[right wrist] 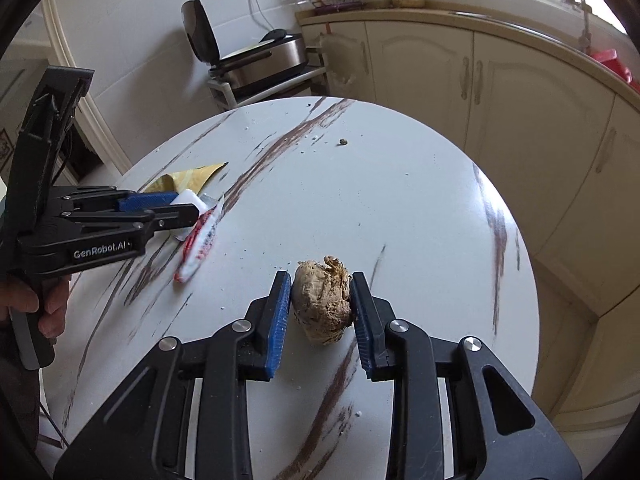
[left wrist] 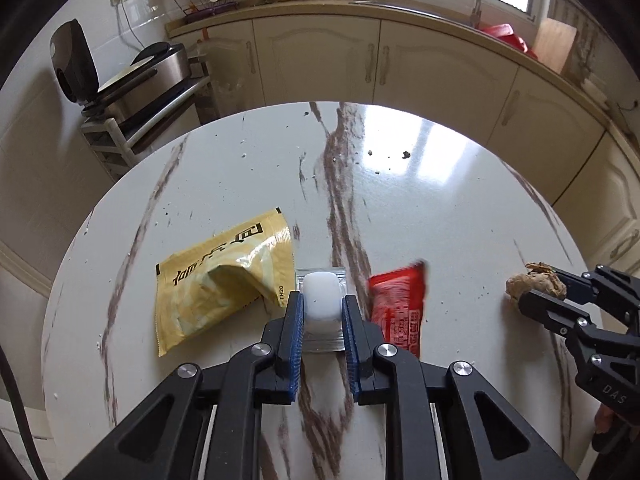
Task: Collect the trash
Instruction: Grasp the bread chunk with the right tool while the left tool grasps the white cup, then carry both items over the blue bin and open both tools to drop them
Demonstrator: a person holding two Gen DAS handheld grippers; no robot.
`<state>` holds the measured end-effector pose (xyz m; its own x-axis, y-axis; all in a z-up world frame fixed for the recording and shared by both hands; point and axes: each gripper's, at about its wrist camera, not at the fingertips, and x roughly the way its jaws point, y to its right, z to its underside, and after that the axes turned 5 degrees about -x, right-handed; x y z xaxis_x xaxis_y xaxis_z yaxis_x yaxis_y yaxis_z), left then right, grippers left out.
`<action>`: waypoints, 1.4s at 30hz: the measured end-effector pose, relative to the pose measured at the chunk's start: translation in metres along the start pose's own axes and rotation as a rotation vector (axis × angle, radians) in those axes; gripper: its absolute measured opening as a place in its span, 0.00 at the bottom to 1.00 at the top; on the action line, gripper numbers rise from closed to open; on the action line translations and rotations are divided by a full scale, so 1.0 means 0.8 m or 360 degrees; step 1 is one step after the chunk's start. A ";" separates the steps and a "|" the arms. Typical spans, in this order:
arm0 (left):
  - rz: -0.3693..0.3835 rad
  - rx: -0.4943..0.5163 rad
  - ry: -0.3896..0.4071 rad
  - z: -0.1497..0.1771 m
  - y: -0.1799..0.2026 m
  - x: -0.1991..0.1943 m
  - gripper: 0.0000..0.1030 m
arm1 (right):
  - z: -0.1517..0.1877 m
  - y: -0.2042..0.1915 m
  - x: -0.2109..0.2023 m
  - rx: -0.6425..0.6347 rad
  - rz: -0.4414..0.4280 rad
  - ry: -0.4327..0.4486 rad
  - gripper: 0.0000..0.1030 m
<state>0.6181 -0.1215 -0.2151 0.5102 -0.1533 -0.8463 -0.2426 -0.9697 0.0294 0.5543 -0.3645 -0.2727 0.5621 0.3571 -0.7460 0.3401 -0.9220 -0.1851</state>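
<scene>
Two pick-ups at the grasp step: the left gripper (left wrist: 320, 304) has its jaws closed on a white tablet-like block in a clear plastic sachet (left wrist: 320, 300), between a yellow foil pouch (left wrist: 216, 280) and a red wrapper (left wrist: 400, 304) on the round marble-patterned surface (left wrist: 420, 208). The right gripper (right wrist: 322, 300) has its jaws clamped on a crumpled brown lump (right wrist: 323, 300) resting near the surface's near edge. Judged next: lift both clear and carry them to a bin, which is not in view.

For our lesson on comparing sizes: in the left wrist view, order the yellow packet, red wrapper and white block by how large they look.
1. yellow packet
2. red wrapper
3. white block, partly hidden by the fingers, so its rank against the red wrapper is unsure.
</scene>
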 end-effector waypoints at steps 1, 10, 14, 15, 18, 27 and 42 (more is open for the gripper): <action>-0.0005 -0.0003 0.0000 0.002 0.000 -0.001 0.14 | 0.001 -0.001 -0.002 -0.0001 -0.0009 0.0002 0.27; 0.0048 -0.0062 0.0035 0.060 0.002 -0.046 0.14 | 0.030 -0.023 -0.041 0.0017 -0.0077 0.0045 0.27; 0.0037 -0.0078 0.0126 0.092 0.010 -0.098 0.14 | 0.042 -0.043 -0.065 0.0001 -0.0100 0.0077 0.27; 0.0048 -0.0062 0.0139 0.098 0.015 -0.110 0.14 | 0.044 -0.048 -0.073 -0.0001 -0.0107 0.0086 0.27; 0.0079 -0.0026 0.0181 0.115 0.037 -0.142 0.14 | 0.051 -0.056 -0.098 0.0003 -0.0116 0.0129 0.27; 0.0240 0.0122 0.0257 0.142 0.142 -0.215 0.14 | 0.103 -0.016 -0.206 0.0125 -0.0022 0.0302 0.27; 0.0455 0.0476 0.0061 0.129 0.372 -0.140 0.14 | 0.227 0.149 -0.277 0.0533 0.0282 0.0329 0.29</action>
<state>0.4034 -0.3736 -0.1666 0.4163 -0.4208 -0.8060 -0.6050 -0.7899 0.0999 0.3334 -0.5807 -0.2454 0.7405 0.1796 -0.6476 -0.0198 -0.9574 -0.2882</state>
